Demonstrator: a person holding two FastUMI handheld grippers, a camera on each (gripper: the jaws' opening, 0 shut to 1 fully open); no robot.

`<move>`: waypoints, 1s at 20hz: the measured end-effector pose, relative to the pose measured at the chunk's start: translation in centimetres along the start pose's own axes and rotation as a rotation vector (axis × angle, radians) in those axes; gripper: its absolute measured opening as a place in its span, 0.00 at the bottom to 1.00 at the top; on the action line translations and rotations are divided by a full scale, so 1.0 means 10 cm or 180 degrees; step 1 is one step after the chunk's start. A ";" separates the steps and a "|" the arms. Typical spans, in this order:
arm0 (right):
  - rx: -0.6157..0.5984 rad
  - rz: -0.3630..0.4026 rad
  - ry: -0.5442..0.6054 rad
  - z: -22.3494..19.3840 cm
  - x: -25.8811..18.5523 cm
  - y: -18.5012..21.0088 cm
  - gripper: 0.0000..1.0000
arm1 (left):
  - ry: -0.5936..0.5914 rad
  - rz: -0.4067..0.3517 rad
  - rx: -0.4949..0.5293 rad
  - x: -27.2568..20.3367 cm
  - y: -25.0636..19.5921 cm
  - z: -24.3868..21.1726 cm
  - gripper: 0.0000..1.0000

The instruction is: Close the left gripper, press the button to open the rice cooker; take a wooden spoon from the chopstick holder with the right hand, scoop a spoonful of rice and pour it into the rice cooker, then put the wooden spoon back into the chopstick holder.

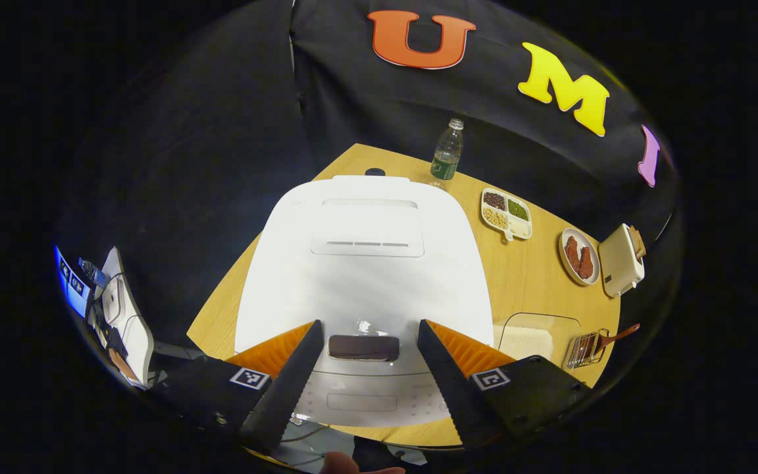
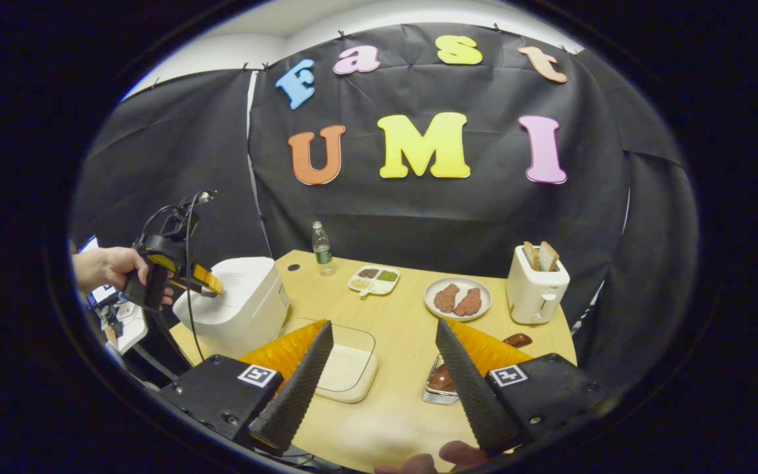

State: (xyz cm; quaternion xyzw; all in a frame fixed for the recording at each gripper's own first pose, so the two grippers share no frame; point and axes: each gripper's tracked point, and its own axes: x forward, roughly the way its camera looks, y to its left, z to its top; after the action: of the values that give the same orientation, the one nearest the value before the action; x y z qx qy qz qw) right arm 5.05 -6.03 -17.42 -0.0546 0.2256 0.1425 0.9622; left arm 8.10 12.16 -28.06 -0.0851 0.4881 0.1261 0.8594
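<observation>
left gripper (image 1: 366, 342) spread above rice cooker (image 1: 362, 263), lid shut, straddling its button (image 1: 363, 347) | right gripper (image 2: 382, 342) spread | rice container (image 2: 346, 365) beside cooker | wooden spoon (image 2: 517, 340) in chopstick holder (image 2: 439, 388) beyond | bottle (image 2: 321, 247), toaster (image 2: 537, 286) behind

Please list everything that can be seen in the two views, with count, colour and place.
rice cooker: one, white, table's left end, lid shut
bottle: one, clear, behind cooker
rice container: one, clear, holds white rice, table front
holder: one, wire, holds brown spoon, right of container
divided dish: one, white, middle back
plate: one, white, two brown pieces
toaster: one, white, far right, with bread
table: one, light wood
left gripper: open, over cooker
right gripper: open, over table
hand: one, holding left gripper
</observation>
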 end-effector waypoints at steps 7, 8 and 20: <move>-0.0080 -0.0097 -0.0183 0.13 -0.21 0.29 1.00 | -0.0469 -0.0214 -0.0155 -0.41 -0.11 0.06 0.95; -0.0075 -0.0124 -0.0228 0.17 -0.26 0.34 0.98 | -0.0549 -0.0251 -0.0133 -0.55 -0.13 0.06 0.95; 0.0091 -0.0455 -0.0772 0.44 -1.20 1.06 1.00 | -0.2037 -0.0638 -0.0020 -2.51 -0.14 0.02 0.95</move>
State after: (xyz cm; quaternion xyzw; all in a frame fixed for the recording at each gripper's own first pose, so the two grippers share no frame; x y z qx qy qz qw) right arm -6.61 1.82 -8.53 -0.0392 0.1053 0.0760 0.9908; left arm -3.61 7.54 -6.34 -0.0914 0.1824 0.0628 0.9770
